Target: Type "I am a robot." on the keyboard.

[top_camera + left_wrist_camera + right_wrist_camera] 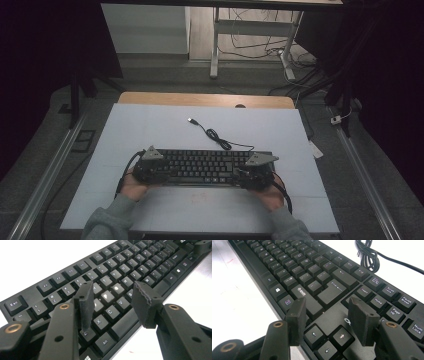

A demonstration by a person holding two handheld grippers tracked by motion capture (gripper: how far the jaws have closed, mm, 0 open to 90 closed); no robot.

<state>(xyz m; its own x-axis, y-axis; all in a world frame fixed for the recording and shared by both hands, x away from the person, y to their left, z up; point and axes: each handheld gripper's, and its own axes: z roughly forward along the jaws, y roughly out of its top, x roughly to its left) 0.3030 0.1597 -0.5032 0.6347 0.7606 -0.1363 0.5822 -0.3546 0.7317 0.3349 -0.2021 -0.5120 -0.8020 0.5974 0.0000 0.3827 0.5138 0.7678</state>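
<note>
Black keyboard (202, 166) on a pale mat (150, 125)

Keyboard black with white key legends, black cable (215, 135) coiled at its 12 o'clock; mat pale blue-white over a light wood table (150, 97); both grippers black, brass-coloured rivets, grey three-cornered plates; sleeves (107, 220) grey-green; floor (30, 165) at 9 o'clock grey.

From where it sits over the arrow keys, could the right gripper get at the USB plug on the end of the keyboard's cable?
Probably yes. The right gripper is open and holds nothing, and the USB plug lies on bare mat beyond the keyboard, which it would have to pass over.
</note>
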